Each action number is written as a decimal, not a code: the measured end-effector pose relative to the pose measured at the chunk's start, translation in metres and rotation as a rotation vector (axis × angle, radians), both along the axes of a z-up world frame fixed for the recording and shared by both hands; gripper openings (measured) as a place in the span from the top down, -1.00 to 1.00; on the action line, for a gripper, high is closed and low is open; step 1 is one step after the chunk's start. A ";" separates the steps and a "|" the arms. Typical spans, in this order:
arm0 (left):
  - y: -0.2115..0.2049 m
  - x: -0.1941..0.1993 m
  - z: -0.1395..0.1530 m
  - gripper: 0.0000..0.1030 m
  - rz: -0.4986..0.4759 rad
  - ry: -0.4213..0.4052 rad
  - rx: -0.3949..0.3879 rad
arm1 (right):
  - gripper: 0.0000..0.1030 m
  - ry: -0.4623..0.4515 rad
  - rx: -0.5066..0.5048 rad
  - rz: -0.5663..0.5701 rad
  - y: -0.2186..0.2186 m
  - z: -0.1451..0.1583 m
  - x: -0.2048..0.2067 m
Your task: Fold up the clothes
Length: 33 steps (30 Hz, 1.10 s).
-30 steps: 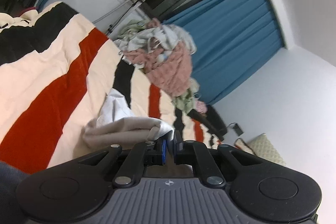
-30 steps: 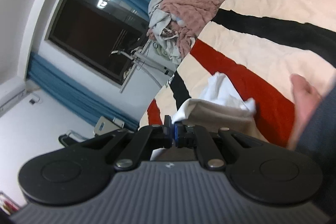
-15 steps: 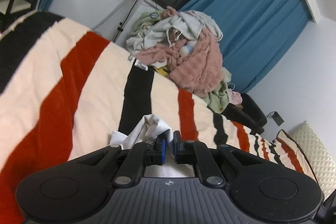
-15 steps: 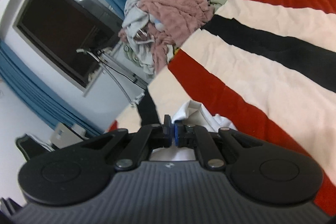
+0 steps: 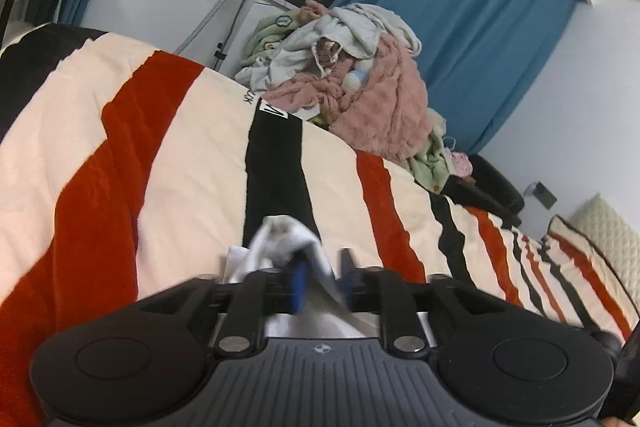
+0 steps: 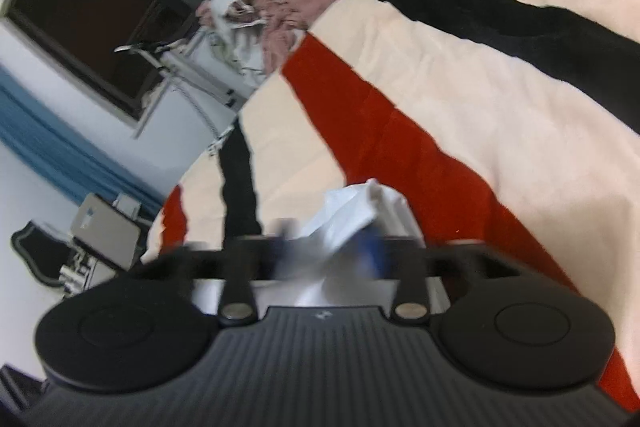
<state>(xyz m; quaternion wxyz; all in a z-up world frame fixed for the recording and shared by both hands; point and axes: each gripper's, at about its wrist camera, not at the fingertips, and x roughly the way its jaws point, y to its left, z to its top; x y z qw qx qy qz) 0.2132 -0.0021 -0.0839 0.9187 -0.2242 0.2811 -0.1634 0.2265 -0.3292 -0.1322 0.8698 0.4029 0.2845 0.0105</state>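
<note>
The white garment (image 5: 280,239) lies on the bed (image 5: 192,163) between the opening, spread fingers of both the left gripper (image 5: 322,281) and right gripper (image 6: 328,247), released.

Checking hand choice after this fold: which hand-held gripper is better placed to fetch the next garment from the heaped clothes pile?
Left, probably. Both are opening with the white cloth garment between their jaws. The left hand-held gripper points nearly straight at the pink-and-white clothes pile; the right hand-held gripper sees it well off to one side.
</note>
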 end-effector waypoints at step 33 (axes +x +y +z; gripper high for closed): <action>-0.061 -0.028 -0.021 -0.85 -0.072 -0.011 0.454 | 0.39 -0.044 -0.494 0.211 0.061 0.007 -0.017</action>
